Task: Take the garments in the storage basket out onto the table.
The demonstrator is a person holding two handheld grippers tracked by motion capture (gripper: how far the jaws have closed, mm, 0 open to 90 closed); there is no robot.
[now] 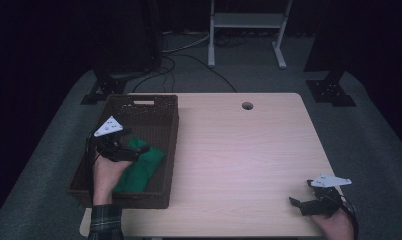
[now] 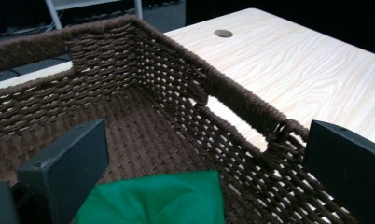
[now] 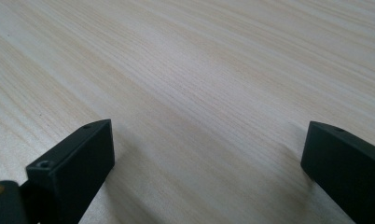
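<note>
At the left of the frame the left hand-held gripper (image 1: pixel 131 150) hangs wide open, gripping nothing, over the green cloth (image 1: pixel 141 167) in the basket (image 1: pixel 171 150), and its jaw could snag the woven wall.

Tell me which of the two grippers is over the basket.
The left gripper, jaws open above the green cloth in the brown wicker basket. The right gripper sits open over bare table, far from it.

Recording studio or laboratory room, dimly lit. A single light-wood desk (image 1: pixel 249 150) with a cable hole (image 1: pixel 247 105) is set on grey carpet (image 1: pixel 369 145). Black stand bases (image 1: pixel 331 91) and loose cables (image 1: pixel 189 60) are seen on the floor, a white metal frame (image 1: pixel 246 22) behind. Dark surroundings are noted throughout.
</note>
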